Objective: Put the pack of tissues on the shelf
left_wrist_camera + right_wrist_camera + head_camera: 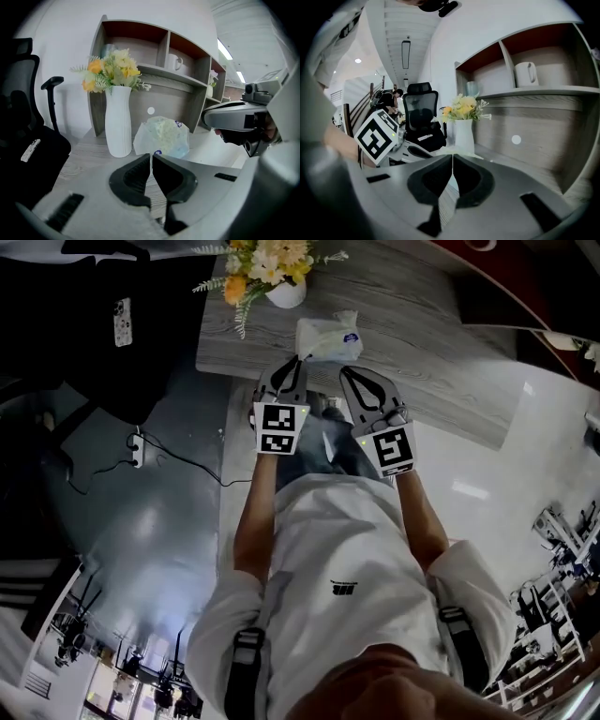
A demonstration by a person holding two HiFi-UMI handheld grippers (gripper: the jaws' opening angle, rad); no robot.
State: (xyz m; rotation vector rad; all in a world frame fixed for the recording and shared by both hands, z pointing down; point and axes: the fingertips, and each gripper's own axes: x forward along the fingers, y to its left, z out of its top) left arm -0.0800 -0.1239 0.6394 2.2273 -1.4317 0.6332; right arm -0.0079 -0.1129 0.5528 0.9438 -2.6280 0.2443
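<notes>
Grey desk [427, 329] bears one tissue pack [328, 337], one vase [286, 293].

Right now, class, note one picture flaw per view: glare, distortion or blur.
Head view: glare on the glossy floor, desk edges bowed. Left gripper view: dark corners, shelf curved, pack of tissues sharp. Right gripper view: same bowing of the shelf, black rim.

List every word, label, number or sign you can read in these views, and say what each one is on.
No text is legible in any view.
pack of tissues: small blue printed badges, too blurred to read.
chest print on the person's white shirt: too small to read.
left gripper and right gripper: their cubes carry only black-and-white square markers, with no letters or digits.
</notes>
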